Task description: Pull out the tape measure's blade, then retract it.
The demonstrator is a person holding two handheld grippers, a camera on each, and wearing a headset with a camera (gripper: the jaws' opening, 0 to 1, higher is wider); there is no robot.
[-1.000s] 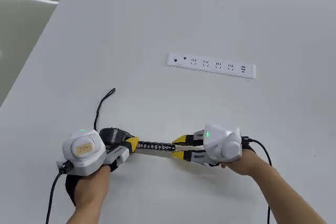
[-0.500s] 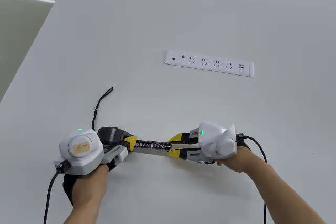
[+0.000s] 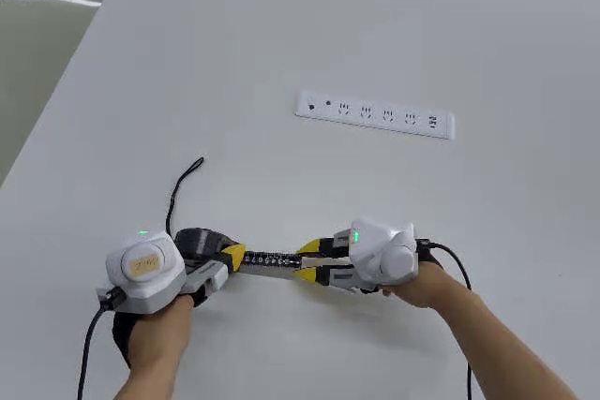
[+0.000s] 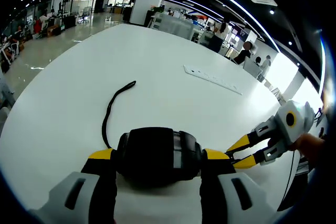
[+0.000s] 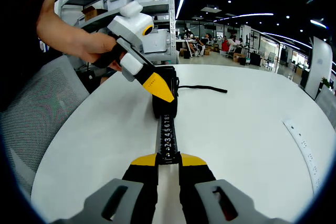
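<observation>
Nearest, at the lower edge of the head view, the left hand (image 3: 157,333) and the right hand (image 3: 424,280) were each seen wrapped around a white hand-held gripper. The left gripper (image 4: 157,157) was clamped on the black tape measure (image 3: 199,243), with its yellow-tipped jaws pressed against two opposite sides of the round case. The tape measure was set low on the white table (image 3: 281,25), close to the person. To the right of the tape measure, a short length of blade (image 5: 167,129) was drawn out straight, with black numbers printed along it. The right gripper (image 3: 310,261) was placed at the end of that blade farthest from the tape measure, and its yellow jaw tips were pinched together on the blade. Behind the tape measure, a thin black strap (image 3: 181,190) ran from the case and was laid in a loose curve across the table, away from the person. Well beyond the tape measure and off to its right, a white power strip (image 3: 375,114) was laid flat, apart from everything else. Past the table, an open office floor with shelving and ceiling lights was seen in the gripper views.
</observation>
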